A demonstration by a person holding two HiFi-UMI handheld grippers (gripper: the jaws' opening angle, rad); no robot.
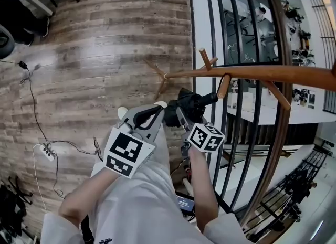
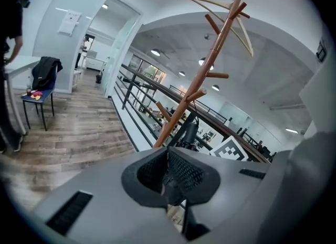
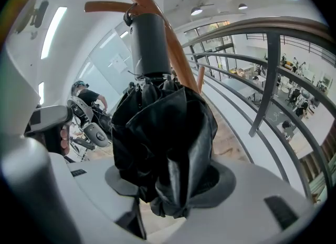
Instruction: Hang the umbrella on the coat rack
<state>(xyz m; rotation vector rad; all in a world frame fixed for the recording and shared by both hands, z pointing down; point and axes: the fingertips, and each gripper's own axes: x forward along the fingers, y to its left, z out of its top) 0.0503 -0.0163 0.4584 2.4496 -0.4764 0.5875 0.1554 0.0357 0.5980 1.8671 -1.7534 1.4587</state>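
Observation:
The wooden coat rack [image 1: 252, 72] runs across the head view, its pegs sticking out to the sides. My right gripper [image 1: 181, 116] is shut on the black folded umbrella [image 1: 185, 105]. In the right gripper view the crumpled fabric [image 3: 157, 127] fills the jaws of this gripper [image 3: 168, 185]. The umbrella's dark handle [image 3: 149, 43] points up against the rack's pole [image 3: 157, 12], with its strap loop near a peg [image 3: 105, 6]. My left gripper [image 1: 156, 109] sits just left of the umbrella. In its own view this gripper [image 2: 168, 174] has its pads together and holds nothing I can make out.
A railing of dark bars [image 1: 236, 133] with a curved wooden top rail stands right behind the rack. A power strip with cables [image 1: 46, 151] lies on the wood floor at left. A chair with a jacket [image 2: 44, 80] stands far off. A person [image 3: 86, 93] is in the background.

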